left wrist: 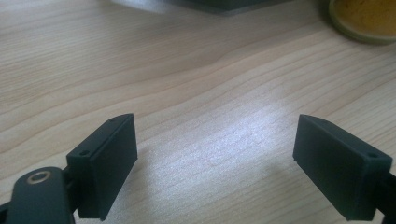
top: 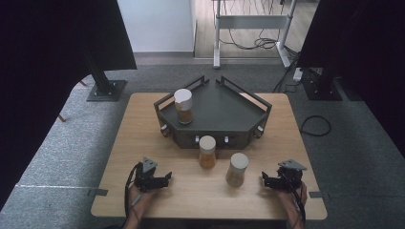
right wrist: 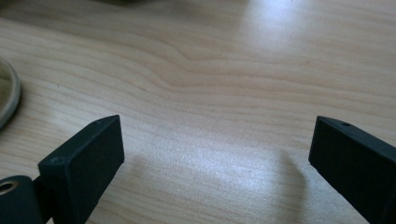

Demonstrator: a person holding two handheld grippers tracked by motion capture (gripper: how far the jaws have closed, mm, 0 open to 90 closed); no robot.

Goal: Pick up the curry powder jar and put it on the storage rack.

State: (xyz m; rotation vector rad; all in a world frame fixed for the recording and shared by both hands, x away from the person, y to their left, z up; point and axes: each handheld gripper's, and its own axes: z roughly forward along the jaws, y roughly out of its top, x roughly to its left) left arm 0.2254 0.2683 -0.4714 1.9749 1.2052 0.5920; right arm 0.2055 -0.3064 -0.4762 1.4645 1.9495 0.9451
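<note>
Left gripper [top: 168,178] and right gripper [top: 264,178], jaws spread wide and empty, rested on the table [top: 143,143] near two jars [top: 207,151].

**Obscured and Cropped Items**

Round yellow-brown base of a clear spice jar [left wrist: 363,21] cut off by the top and right edges of the left gripper view; contents blurred. Pale curved rim of another jar [right wrist: 8,95] clipped by the left edge of the right gripper view. Dark grey angular metal tray [left wrist: 210,4] reduced to a blurred sliver at top. Small knobs on the tray front [top: 197,139] too small to identify. Forearms cropped at the bottom of the high view.
</note>
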